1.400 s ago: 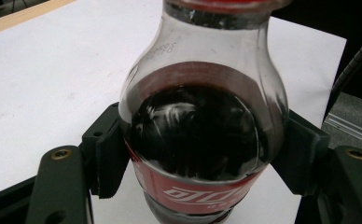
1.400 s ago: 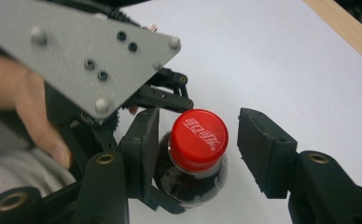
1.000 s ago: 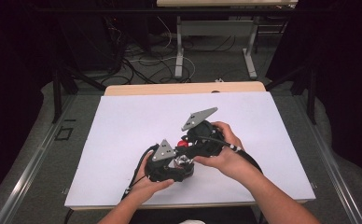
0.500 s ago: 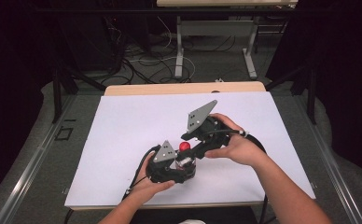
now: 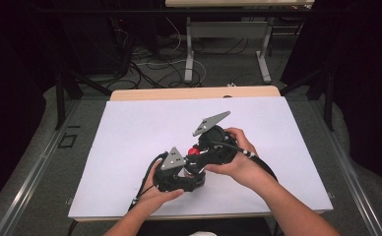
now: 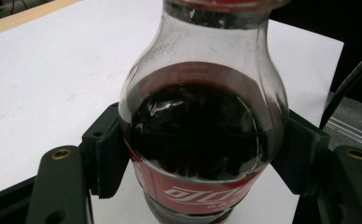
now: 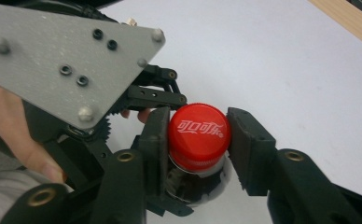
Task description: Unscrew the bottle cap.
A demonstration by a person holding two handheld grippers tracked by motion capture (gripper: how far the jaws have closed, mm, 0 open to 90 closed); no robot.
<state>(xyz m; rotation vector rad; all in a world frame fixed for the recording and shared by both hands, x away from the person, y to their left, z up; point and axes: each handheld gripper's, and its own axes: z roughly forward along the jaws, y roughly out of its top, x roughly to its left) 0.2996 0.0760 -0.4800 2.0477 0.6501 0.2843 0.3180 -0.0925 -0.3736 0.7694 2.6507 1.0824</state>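
High view: left claw (image 5: 191,172) and right claw (image 5: 199,152) meeting low on the white tabletop (image 5: 130,128), bottle (image 5: 195,164) between them, red cap (image 5: 193,151) peeking out.

Left claw view: clamped on the cola bottle (image 6: 202,140), pads pressing both flanks; black cable (image 6: 351,79) off to the right.

Right claw view: closed around the cap (image 7: 198,133), just re-closed after a brief opening. Grey plate (image 7: 62,60) and fingers (image 7: 25,149) of the other hand crowding the left side.
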